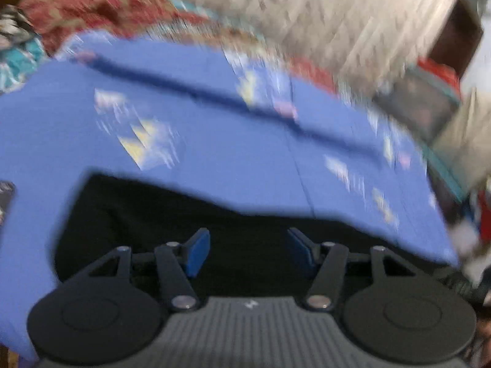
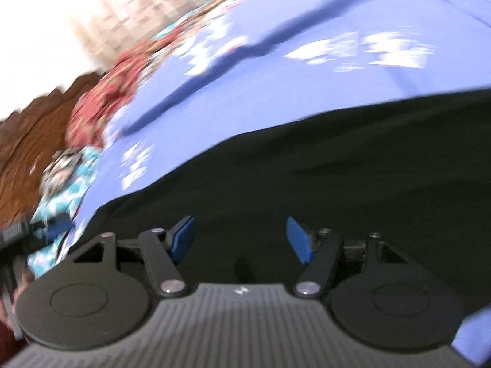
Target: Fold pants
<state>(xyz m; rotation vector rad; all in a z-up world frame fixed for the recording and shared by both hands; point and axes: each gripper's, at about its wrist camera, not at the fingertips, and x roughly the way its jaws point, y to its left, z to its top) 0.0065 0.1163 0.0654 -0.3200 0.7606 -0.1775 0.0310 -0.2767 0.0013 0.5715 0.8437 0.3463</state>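
Black fabric, plain and dark, is seen in the left wrist view as the pants [image 1: 159,214], spread flat on a blue sheet [image 1: 214,141] printed with pale patches; the whole picture is smeared by motion blur. A rounded edge of the pants is seen curving across the blue just ahead of the left claw [image 1: 248,250], and the dark cloth fills the space under and between the blue fingertips [image 1: 198,253]. The left claw is held apart with nothing gripped, and the pads are not seen pressing on the cloth. Red patterned bedding [image 1: 92,9] and a pale patterned cloth [image 1: 337,15] are seen beyond the sheet. No container can be made out. In the right wrist view the pants [image 2: 307,165] are seen as a broad black expanse running from lower left to upper right over the blue sheet [image 2: 276,70]. The right claw [image 2: 241,239] is held apart above the black cloth, nothing clamped between its fingertips [image 2: 299,242].
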